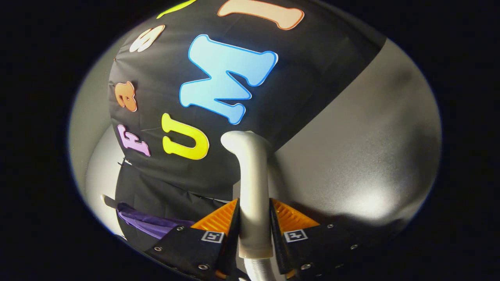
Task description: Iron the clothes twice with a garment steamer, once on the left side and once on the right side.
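Note:
The garment steamer (253, 183) is a pale, rounded handle that rises from between my fingers and bends over at its top. My gripper (254, 212) is shut on it, both fingers pressing on the handle's sides. A ribbed hose runs down from the handle's base below the fingers. The purple garment (146, 223) hangs low beside and beyond the near finger, against the black cloth wall; only a folded strip of it shows, on what looks like a hanger. The steamer's head stands apart from the garment, tilted up toward the wall.
The black cloth wall (312, 78) stands ahead of the steamer. A bare grey panel (363, 156) spreads beyond the other finger, and a paler surface (97, 171) shows past the garment.

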Tool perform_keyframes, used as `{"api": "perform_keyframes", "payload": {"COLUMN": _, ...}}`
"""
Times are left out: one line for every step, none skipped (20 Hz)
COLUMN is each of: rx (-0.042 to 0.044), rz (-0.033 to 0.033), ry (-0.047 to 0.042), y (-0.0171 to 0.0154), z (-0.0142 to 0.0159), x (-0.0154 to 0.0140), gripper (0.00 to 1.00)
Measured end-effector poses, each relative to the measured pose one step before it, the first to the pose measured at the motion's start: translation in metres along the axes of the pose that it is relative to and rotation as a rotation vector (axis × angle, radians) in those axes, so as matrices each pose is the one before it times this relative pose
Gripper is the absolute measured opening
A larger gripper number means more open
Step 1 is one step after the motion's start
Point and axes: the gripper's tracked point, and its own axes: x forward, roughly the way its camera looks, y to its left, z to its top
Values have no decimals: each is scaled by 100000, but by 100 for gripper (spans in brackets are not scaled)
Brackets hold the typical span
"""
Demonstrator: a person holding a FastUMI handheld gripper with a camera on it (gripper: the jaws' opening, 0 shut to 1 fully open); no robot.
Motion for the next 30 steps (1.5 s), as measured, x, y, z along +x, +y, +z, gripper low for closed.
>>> {"api": "perform_keyframes", "payload": {"rx": 36, "rz": 528, "ry": 120, "y": -67, "z": -293, "x": 142, "gripper": 40}}
{"api": "perform_keyframes", "payload": {"rx": 554, "rz": 426, "ry": 374, "y": 4, "z": -78, "x": -65, "gripper": 38}}
{"api": "perform_keyframes", "payload": {"rx": 449, "rz": 388, "ry": 188, "y": 17, "z": -21, "x": 36, "gripper": 37}}
{"api": "perform_keyframes", "payload": {"rx": 300, "rz": 281, "ry": 109, "y": 66, "z": 153, "x": -133, "gripper": 34}}
{"api": "perform_keyframes", "payload": {"rx": 143, "rz": 355, "ry": 198, "y": 41, "z": -237, "x": 87, "gripper": 33}}
{"api": "perform_keyframes", "payload": {"rx": 139, "rz": 196, "ry": 138, "y": 158, "z": 157, "x": 28, "gripper": 31}}
{"api": "perform_keyframes", "payload": {"rx": 292, "rz": 76, "ry": 257, "y": -33, "z": -90, "x": -46, "gripper": 29}}
{"api": "perform_keyframes", "payload": {"rx": 86, "rz": -165, "ry": 140, "y": -97, "z": -31, "x": -141, "gripper": 29}}
{"api": "perform_keyframes", "payload": {"rx": -332, "rz": -808, "ry": -300, "y": 258, "z": 0, "x": -161, "gripper": 29}}
{"api": "perform_keyframes", "payload": {"rx": -1272, "rz": -1267, "ry": -767, "y": 139, "z": 91, "x": -186, "gripper": 29}}
{"api": "perform_keyframes", "payload": {"rx": -1807, "rz": -999, "ry": -1078, "y": 425, "z": -74, "x": -260, "gripper": 29}}
{"api": "perform_keyframes", "payload": {"rx": -1839, "rz": -340, "ry": -677, "y": 388, "z": -94, "x": -406, "gripper": 29}}
{"api": "perform_keyframes", "payload": {"rx": -1850, "rz": -10, "ry": -261, "y": 372, "z": -486, "x": -493, "gripper": 29}}
{"api": "perform_keyframes", "payload": {"rx": -2318, "rz": -239, "ry": -420, "y": 377, "z": -418, "x": -525, "gripper": 29}}
{"api": "perform_keyframes", "payload": {"rx": -2824, "rz": -780, "ry": -852, "y": 260, "z": -555, "x": -662, "gripper": 29}}
{"api": "perform_keyframes", "payload": {"rx": -2243, "rz": -906, "ry": -1424, "y": 250, "z": -254, "x": -526, "gripper": 29}}
{"api": "perform_keyframes", "payload": {"rx": -1816, "rz": -433, "ry": -1131, "y": 411, "z": -414, "x": -455, "gripper": 29}}
{"api": "perform_keyframes", "payload": {"rx": -300, "rz": 402, "ry": -403, "y": 549, "z": -562, "x": -605, "gripper": 29}}
{"api": "perform_keyframes", "payload": {"rx": -31, "rz": 1010, "ry": -223, "y": 791, "z": -787, "x": -633, "gripper": 29}}
{"api": "perform_keyframes", "payload": {"rx": -401, "rz": 862, "ry": -730, "y": 787, "z": -705, "x": -761, "gripper": 29}}
{"api": "perform_keyframes", "payload": {"rx": -451, "rz": 448, "ry": -1134, "y": 710, "z": -689, "x": -784, "gripper": 29}}
{"api": "perform_keyframes", "payload": {"rx": -487, "rz": 247, "ry": -1321, "y": 794, "z": -718, "x": -766, "gripper": 29}}
{"api": "perform_keyframes", "payload": {"rx": -761, "rz": 174, "ry": -1467, "y": 871, "z": -884, "x": -934, "gripper": 29}}
{"api": "perform_keyframes", "payload": {"rx": -607, "rz": -244, "ry": -1864, "y": 943, "z": -719, "x": -858, "gripper": 29}}
{"api": "perform_keyframes", "payload": {"rx": -1270, "rz": -164, "ry": -2011, "y": 1013, "z": -939, "x": -1196, "gripper": 29}}
{"api": "perform_keyframes", "payload": {"rx": -1419, "rz": -611, "ry": -2825, "y": 933, "z": -795, "x": -1296, "gripper": 29}}
{"api": "perform_keyframes", "payload": {"rx": -1483, "rz": -1350, "ry": -3258, "y": 1022, "z": -749, "x": -1186, "gripper": 29}}
{"api": "perform_keyframes", "payload": {"rx": -2094, "rz": -1580, "ry": -3986, "y": 955, "z": -506, "x": -1370, "gripper": 29}}
{"api": "perform_keyframes", "payload": {"rx": -2638, "rz": -1519, "ry": -4228, "y": 1090, "z": -539, "x": -1351, "gripper": 29}}
{"api": "perform_keyframes", "payload": {"rx": -2460, "rz": -1364, "ry": -3941, "y": 1079, "z": -440, "x": -1346, "gripper": 29}}
